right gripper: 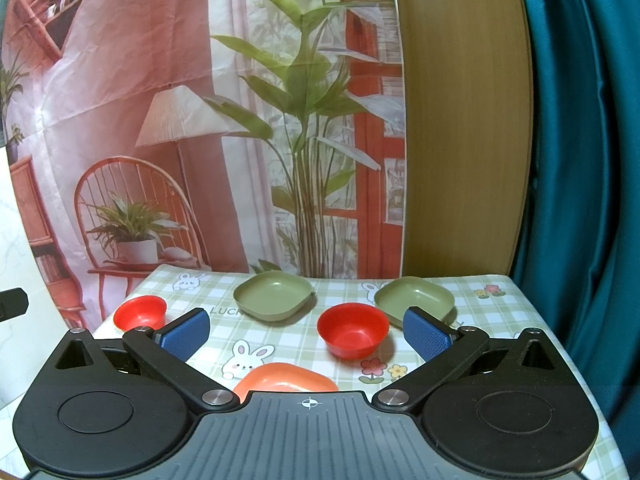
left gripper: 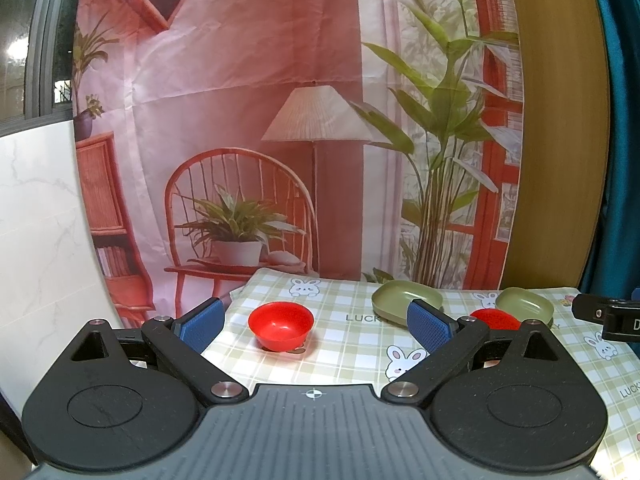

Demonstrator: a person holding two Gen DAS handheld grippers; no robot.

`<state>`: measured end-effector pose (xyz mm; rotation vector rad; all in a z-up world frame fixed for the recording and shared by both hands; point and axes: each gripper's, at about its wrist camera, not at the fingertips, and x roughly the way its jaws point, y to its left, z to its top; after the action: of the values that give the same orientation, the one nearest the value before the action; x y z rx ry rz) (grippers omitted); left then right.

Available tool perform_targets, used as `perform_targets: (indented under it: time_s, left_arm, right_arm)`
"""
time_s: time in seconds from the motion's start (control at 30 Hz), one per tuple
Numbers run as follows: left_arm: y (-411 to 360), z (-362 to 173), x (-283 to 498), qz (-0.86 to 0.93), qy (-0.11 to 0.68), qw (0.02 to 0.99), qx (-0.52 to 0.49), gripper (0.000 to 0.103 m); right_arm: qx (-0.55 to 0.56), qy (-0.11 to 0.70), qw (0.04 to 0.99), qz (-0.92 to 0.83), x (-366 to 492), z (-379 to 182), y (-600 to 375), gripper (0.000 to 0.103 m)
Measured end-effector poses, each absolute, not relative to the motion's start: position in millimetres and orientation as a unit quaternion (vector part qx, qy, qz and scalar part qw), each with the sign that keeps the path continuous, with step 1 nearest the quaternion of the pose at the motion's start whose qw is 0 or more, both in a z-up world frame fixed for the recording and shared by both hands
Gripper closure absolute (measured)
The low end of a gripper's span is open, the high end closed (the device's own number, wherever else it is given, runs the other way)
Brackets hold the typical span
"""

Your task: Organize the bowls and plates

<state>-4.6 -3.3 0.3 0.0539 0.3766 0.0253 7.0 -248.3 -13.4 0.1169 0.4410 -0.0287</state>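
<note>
Two red bowls stand on the checked tablecloth: the left red bowl [left gripper: 280, 325] [right gripper: 140, 312] and the right red bowl [right gripper: 353, 330], partly hidden in the left wrist view [left gripper: 495, 317]. Two green square plates sit behind them: one mid-table [right gripper: 273, 295] [left gripper: 406, 298], one further right [right gripper: 414, 299] [left gripper: 525, 303]. An orange plate [right gripper: 286, 378] lies nearest, half hidden under the right gripper. My left gripper [left gripper: 316, 326] is open and empty, with the left red bowl between its fingers' line. My right gripper [right gripper: 306, 334] is open and empty, short of the right red bowl.
The tablecloth [right gripper: 500, 320] ends at the right by a teal curtain [right gripper: 580, 160] and at the back by a printed backdrop [right gripper: 200, 140] and a wooden panel [right gripper: 460, 120]. A white marble wall [left gripper: 36, 220] is to the left. The right gripper's body [left gripper: 608, 318] shows at the left view's right edge.
</note>
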Motion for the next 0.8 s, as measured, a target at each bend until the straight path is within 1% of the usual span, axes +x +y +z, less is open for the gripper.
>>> perform_targets:
  time_s: [0.47,0.8]
  left_arm:
    - [8.6,-4.5,5.2,0.028,0.195,0.980,0.026,0.004]
    - [69.5,-7.0,39.0,0.086,0.217,0.971,0.044,0.005]
  right_arm:
    - [0.073,0.228,0.971,0.009,15.4,-20.3,-248.0,0.000]
    - [0.058,0.217,0.970,0.093,58.9,-12.7,-216.3,0.000]
